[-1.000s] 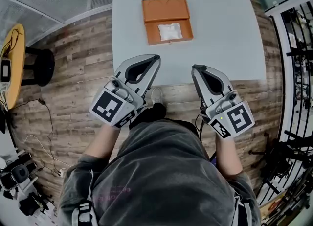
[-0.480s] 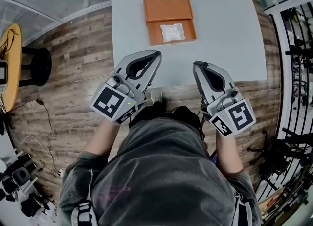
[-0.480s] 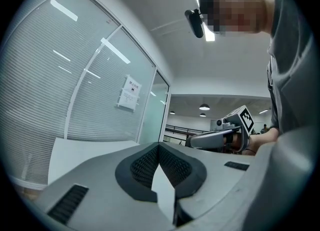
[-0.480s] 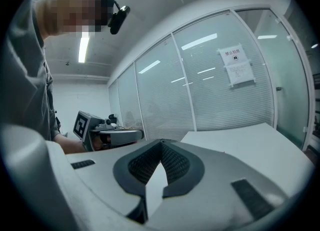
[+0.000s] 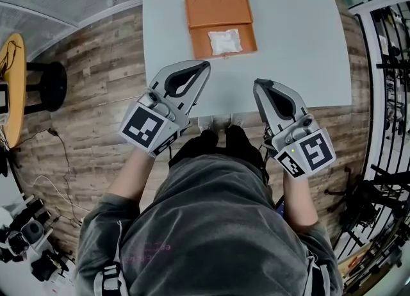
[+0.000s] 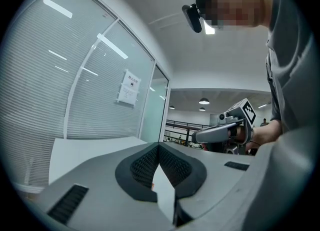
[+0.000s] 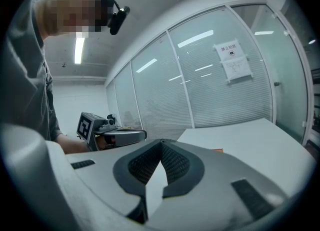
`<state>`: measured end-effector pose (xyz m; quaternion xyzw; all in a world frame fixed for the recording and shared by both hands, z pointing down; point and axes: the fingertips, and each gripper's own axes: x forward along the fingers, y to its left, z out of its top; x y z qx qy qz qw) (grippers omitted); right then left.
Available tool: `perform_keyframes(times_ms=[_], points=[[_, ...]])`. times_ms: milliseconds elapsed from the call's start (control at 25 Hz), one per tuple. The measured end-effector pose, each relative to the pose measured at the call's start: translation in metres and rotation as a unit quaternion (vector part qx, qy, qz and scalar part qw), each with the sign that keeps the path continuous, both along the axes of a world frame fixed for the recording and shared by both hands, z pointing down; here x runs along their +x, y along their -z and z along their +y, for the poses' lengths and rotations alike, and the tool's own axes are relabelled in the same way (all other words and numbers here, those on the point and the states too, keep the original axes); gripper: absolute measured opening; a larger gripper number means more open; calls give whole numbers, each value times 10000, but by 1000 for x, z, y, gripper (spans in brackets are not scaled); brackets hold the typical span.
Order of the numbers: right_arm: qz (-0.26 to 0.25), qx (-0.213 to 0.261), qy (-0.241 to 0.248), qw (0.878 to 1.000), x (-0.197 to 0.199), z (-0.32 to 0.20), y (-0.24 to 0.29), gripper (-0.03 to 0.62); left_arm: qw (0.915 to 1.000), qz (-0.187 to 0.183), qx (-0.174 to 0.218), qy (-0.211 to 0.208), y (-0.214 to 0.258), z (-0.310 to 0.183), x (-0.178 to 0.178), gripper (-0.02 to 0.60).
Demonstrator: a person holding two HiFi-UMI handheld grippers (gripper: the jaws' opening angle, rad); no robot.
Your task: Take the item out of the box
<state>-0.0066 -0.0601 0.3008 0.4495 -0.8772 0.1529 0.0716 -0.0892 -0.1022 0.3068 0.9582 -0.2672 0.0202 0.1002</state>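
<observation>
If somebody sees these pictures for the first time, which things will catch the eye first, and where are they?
The orange box lies open at the far middle of the pale table, with a white packet in its nearer half. Closer to the person, the left gripper and the right gripper hang side by side over the table's near edge, both shut and empty.
</observation>
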Motion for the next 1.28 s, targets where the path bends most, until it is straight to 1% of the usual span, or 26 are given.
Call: perform_keyframes(times_ms=[200, 320, 480, 840, 1080, 1280], points=[[-9, -55, 55, 10000, 8, -17, -7, 5, 9996, -263, -71, -53, -17, -18, 10, 2], [-42, -133, 105, 9998, 18, -26, -12, 5, 9991, -419, -26, -118, -25, -29, 22, 2], [-102, -269, 153, 9995, 34, -38, -22, 5, 9968, -759, -158, -171, -49, -46, 36, 2], [-173, -516, 377, 9978, 52, -62, -41, 4, 9926, -1141, -372, -160, -86, -76, 60, 2], [-213, -650, 438, 9967, 71, -73, -51, 5, 9875, -1467, -403, -403, -115, -91, 83, 2], [-244, -750, 399, 9961, 87, -78, -59, 5, 9832, -1682, -463, -547, -140, -102, 98, 3]])
